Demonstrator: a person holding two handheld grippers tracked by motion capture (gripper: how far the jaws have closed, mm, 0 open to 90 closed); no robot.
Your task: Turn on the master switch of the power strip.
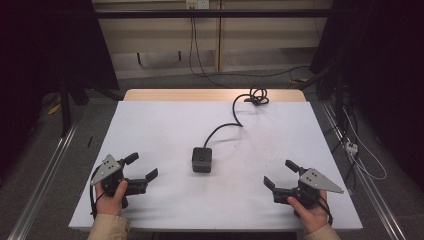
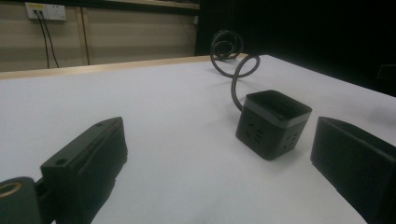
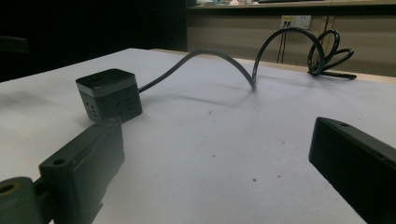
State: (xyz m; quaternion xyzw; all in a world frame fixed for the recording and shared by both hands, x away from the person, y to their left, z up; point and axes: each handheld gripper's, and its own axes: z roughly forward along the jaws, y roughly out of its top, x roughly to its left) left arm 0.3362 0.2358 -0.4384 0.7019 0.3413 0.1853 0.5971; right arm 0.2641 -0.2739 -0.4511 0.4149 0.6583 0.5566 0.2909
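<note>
Sitting mid-surface between both grippers – the cube, cord trailing back to a far-edge coil. Left gripper and right gripper gaping wide, holding nothing. Risking a dragging, perhaps springy cord – tipping or twisting the cube on any off-centre pinching.

Socket cube outlet markings too dim to read, cable end coiled, unclear
</note>
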